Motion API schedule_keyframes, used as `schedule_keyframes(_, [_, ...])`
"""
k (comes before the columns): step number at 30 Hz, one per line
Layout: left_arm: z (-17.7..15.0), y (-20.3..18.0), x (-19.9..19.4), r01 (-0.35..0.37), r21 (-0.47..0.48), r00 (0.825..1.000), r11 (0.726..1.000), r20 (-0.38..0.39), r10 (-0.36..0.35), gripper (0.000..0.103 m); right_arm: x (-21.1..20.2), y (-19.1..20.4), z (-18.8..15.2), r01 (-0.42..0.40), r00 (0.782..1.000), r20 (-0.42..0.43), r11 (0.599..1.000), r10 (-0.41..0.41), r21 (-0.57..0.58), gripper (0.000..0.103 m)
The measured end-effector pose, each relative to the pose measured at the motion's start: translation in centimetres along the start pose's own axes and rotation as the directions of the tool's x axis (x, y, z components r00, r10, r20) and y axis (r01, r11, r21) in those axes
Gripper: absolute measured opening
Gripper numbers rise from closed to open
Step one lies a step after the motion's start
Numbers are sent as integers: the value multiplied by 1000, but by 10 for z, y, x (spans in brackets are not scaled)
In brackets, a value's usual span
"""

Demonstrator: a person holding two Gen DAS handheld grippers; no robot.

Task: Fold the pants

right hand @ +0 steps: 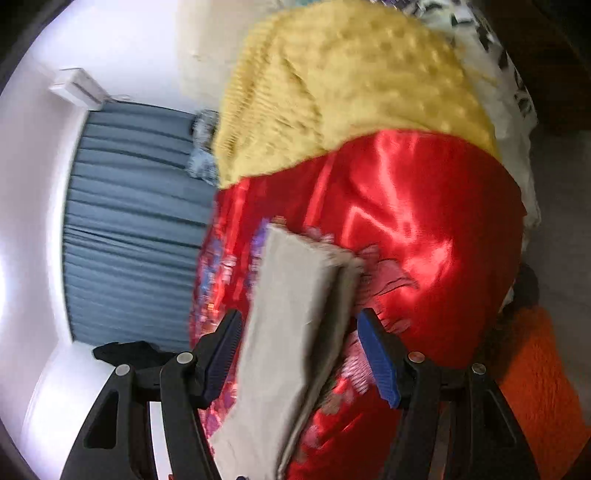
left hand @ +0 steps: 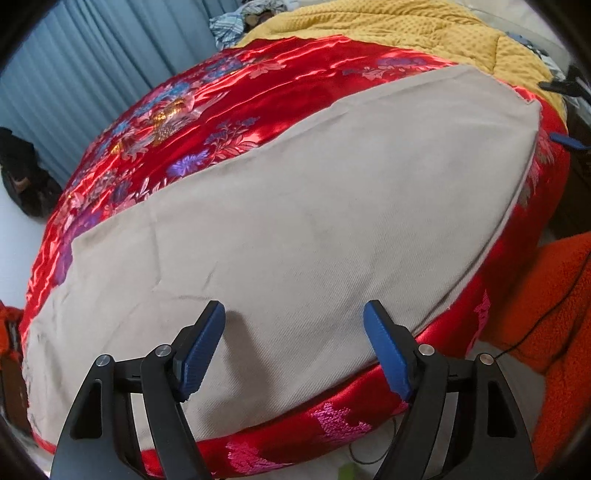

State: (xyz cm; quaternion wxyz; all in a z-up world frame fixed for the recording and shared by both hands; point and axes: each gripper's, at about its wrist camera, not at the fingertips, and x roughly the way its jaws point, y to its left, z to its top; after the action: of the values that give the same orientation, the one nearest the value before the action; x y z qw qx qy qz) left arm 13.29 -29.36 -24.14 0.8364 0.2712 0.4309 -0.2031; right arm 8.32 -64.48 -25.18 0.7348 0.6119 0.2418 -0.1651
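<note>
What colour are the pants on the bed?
Plain beige pants, clearest in the left wrist view.

Left wrist view sits low and close over the beige pants (left hand: 295,221), angled steeply down past its own claw (left hand: 293,314) and across the red satin cover (left hand: 229,96) toward the blue curtains (left hand: 74,74). Right wrist view is rolled sideways, blurred, also close in. Both views share the pants (right hand: 295,314), the satin cover (right hand: 424,221), the yellow blanket (right hand: 351,81) and the curtains (right hand: 136,221).

Beige pants (left hand: 295,229) on red floral satin quilt (left hand: 229,96); mustard dotted blanket (left hand: 388,33).
</note>
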Motion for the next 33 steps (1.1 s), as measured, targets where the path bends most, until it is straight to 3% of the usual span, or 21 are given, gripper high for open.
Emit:
schedule_keyframes(3, [0,2,3,0,-3,1000,1000,-3,0,79,16,-3,8,4,999,-38,1000,-4,3,65])
schedule_keyframes(6, [-2,-1,4,-7,1,1000,1000,-1,7,79,33,5,11,22,997,-70,998,-27,-64,66])
schedule_keyframes(9, [-3,-2,4,-17,9,1000,1000,5,17,80,43,5,11,58,996,-64,994,-64,-91,65])
schedule_keyframes(10, [-3,-3,5,-22,10,1000,1000,5,22,81,45,6,11,72,995,-63,991,-79,-109,54])
schedule_keyframes(11, [-3,-3,5,-28,10,1000,1000,6,28,83,45,9,9,88,994,-55,987,-96,-133,25])
schedule_keyframes(12, [-4,-3,6,-32,7,999,999,5,32,83,45,11,8,91,994,-52,985,-100,-148,12])
schedule_keyframes(13, [-4,-2,7,-32,1,999,999,5,32,85,44,11,7,83,995,-45,985,-91,-152,8])
schedule_keyframes(19, [-4,1,10,-32,-10,999,999,3,32,89,27,13,5,-39,999,-14,988,37,-149,8])
schedule_keyframes(24, [-2,19,-3,39,-94,999,995,3,-39,89,23,24,3,-114,993,-3,978,115,-174,8])
schedule_keyframes(28, [-4,55,-41,95,-194,994,976,68,-83,89,18,33,-1,-143,989,-2,968,146,-206,8])
schedule_keyframes(33, [-26,131,-81,35,-332,993,943,119,5,89,-1,86,-13,-197,980,-38,931,194,-308,8])
